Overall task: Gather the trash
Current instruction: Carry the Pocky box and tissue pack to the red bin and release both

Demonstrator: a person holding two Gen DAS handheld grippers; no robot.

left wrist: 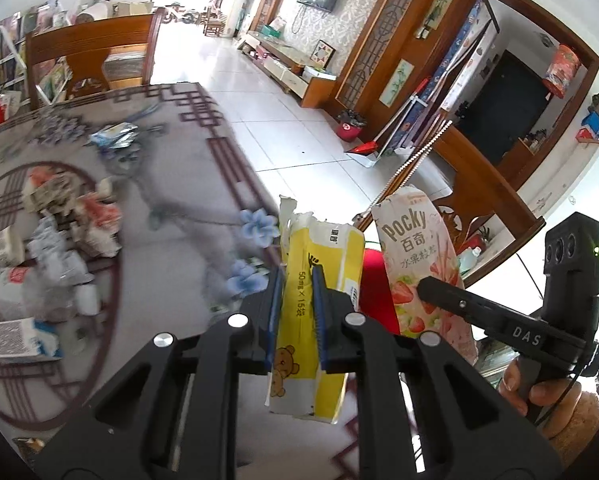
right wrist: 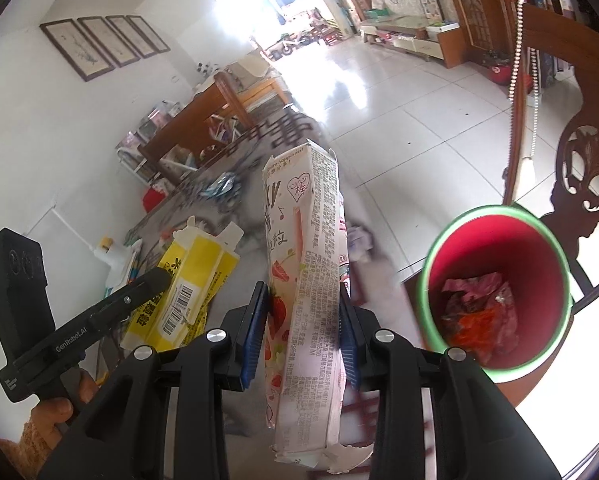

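My left gripper (left wrist: 297, 300) is shut on a torn yellow carton (left wrist: 319, 276) with a bear picture and holds it above the table's right edge. It also shows in the right wrist view (right wrist: 187, 296). My right gripper (right wrist: 303, 320) is shut on a pink Pocky box (right wrist: 307, 280), upright, just right of the yellow carton; the box also shows in the left wrist view (left wrist: 415, 264). A red bin with a green rim (right wrist: 495, 292) stands to the right of the Pocky box, with crumpled wrappers inside.
Several crushed cartons and wrappers (left wrist: 51, 240) lie on the patterned table (left wrist: 171, 184) at the left, and a blue wrapper (left wrist: 113, 136) lies farther back. A carved wooden chair (right wrist: 579, 184) stands behind the bin. Tiled floor (left wrist: 283, 120) lies beyond.
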